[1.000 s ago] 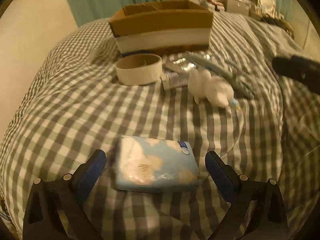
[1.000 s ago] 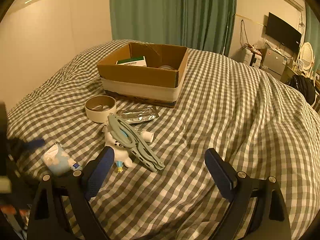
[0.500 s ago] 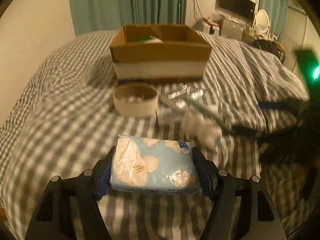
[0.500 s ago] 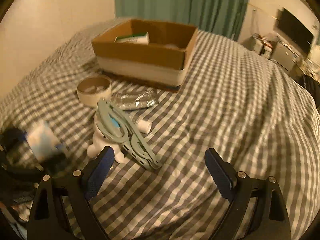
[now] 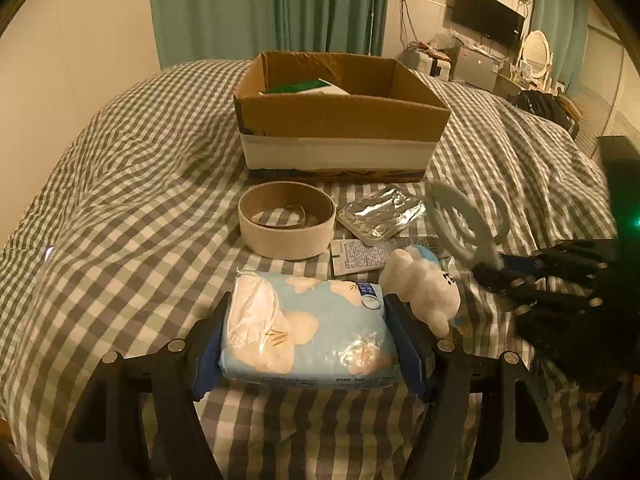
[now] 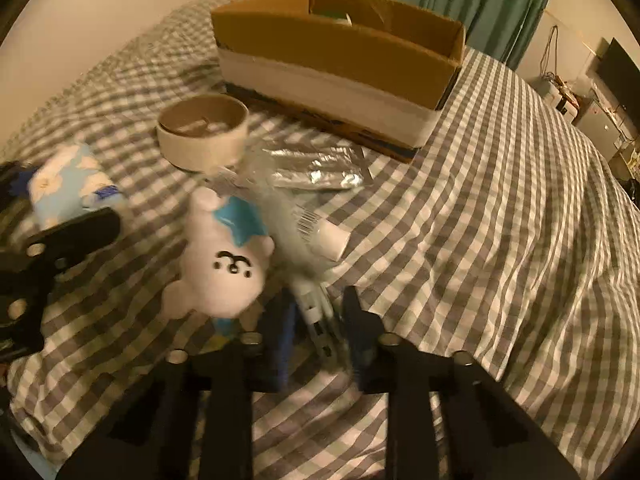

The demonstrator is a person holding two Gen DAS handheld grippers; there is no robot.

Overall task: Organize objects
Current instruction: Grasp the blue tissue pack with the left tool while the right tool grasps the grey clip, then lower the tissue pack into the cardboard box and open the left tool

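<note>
My left gripper (image 5: 308,336) is shut on a light blue tissue pack (image 5: 308,330) and holds it above the checked bedspread; the pack also shows in the right wrist view (image 6: 66,184). My right gripper (image 6: 318,320) is shut on the handle end of a grey-green folding hanger (image 6: 280,216), which is blurred; the hanger also shows in the left wrist view (image 5: 464,224). A white plush toy (image 6: 224,264) lies beside the hanger. An open cardboard box (image 5: 340,120) stands behind, with a green and white item inside.
A roll of wide tape (image 5: 286,220) lies in front of the box. A silver foil pouch (image 5: 380,216) and a small white tube (image 6: 328,236) lie next to the plush. A TV (image 5: 486,20) and clutter stand far right.
My left gripper closed on the tissue pack and lifted it. My right gripper moved down to the hanger and closed on its end; the hanger is now raised off the plush.
</note>
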